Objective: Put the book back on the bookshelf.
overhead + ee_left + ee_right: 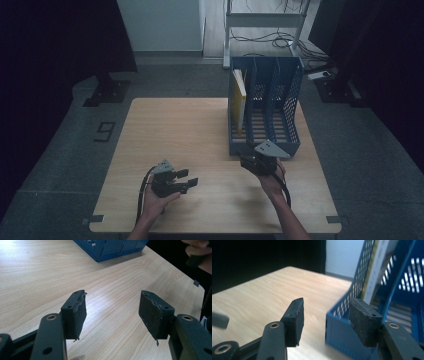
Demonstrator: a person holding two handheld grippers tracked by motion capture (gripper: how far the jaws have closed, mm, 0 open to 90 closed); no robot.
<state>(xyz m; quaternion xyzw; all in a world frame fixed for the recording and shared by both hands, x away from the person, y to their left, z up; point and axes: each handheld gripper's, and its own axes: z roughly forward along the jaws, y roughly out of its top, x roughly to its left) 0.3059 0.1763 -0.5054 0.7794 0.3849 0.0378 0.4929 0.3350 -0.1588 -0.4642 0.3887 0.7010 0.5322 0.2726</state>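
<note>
High view: blue plastic three-slot file rack (265,107) at far right of pale wooden table (190,135), yellow-edged book (240,95) upright in its leftmost slot. Right gripper (248,159) at rack's near-left corner, left gripper (190,181) mid-table, jaws spread, empty.

Left gripper view: pads (75,312) wide apart over bare wood.

Right gripper view: jaws apart, nothing pinched, rack's front corner (339,322) between them.

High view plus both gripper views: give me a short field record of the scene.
surface: wooden table
rack: blue three-slot file rack, upright at the table's far right
rack contents: yellow book standing in the leftmost slot; other two slots look empty
left tongs: open, nothing between the pads, over bare table
right tongs: open, nothing gripped, at the rack's near front edge, jaws either side of its left front corner
contact with rack: cannot tell
</note>
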